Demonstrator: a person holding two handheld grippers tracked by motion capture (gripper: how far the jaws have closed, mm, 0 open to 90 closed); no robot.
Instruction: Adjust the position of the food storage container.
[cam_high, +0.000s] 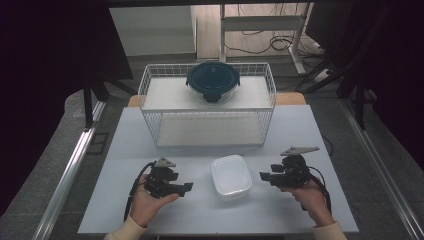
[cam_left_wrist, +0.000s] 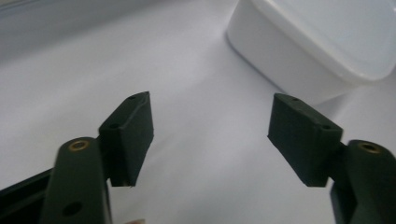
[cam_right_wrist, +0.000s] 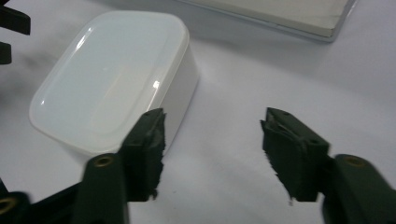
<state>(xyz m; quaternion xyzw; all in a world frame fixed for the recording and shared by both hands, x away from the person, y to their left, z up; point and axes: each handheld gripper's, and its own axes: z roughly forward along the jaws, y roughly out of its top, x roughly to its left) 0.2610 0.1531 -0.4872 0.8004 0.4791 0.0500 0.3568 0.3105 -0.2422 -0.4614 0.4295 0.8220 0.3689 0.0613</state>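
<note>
A pale, smooth desk (cam_high: 125, 145) carries a white wire basket (cam_high: 207, 107) with a round dark-lidded bowl (cam_high: 213, 80) on top. Nearer, a rounded-rectangle white plastic container (cam_high: 230, 176) lies between the left gripper (cam_high: 189, 187) and right gripper (cam_high: 263, 176), both open and empty, flanking it as if to grasp.

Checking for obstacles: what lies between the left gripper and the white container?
Nothing: in the high view only bare table separates the left gripper from the white container.
</note>
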